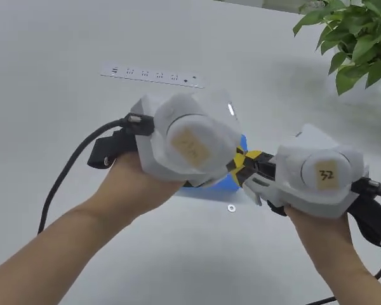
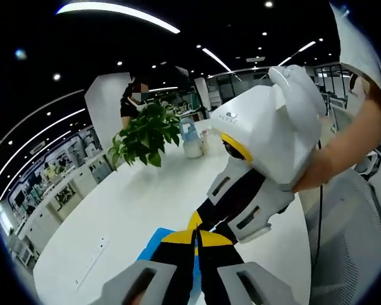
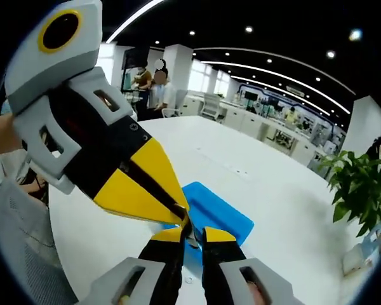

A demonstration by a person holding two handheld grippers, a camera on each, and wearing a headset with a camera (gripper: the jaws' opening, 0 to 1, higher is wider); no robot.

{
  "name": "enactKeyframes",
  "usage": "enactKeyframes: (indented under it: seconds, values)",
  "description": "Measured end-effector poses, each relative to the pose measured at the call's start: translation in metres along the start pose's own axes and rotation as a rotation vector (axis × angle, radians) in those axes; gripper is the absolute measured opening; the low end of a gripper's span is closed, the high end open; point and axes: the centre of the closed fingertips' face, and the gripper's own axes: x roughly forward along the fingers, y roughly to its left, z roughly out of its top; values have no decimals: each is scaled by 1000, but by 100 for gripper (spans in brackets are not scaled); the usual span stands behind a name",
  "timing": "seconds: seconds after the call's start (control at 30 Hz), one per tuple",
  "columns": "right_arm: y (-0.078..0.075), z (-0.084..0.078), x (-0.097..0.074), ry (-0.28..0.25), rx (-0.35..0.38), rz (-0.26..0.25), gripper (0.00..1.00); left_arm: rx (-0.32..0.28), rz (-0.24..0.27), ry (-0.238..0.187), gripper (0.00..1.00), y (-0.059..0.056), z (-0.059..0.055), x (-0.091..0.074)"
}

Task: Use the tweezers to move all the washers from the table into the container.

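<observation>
Now left gripper [image 2: 197, 239] tip-to-tip with right gripper [image 3: 192, 236]

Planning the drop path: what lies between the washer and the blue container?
Bare table; in the head view the washer sits just clear of the blue container.

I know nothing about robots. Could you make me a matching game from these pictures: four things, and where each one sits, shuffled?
1 small silver metal washer
2 flat blue container
3 long white power strip
4 green leafy potted plant

a far right corner
b near side, in the open
c far side, lying flat
d middle, partly hidden

Pairs: 1-b; 2-d; 3-c; 4-a
</observation>
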Motion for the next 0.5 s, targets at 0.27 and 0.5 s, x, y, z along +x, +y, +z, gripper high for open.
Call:
enactKeyframes:
  seconds: [0.27, 0.5]
  values:
    - [0, -32, -4, 46, 58, -9, 7, -4, -56, 18, 0, -22, -10, 19]
    - [1, -54, -1, 80, 123, 11, 8, -18, -97, 49, 0, -34, -22, 32]
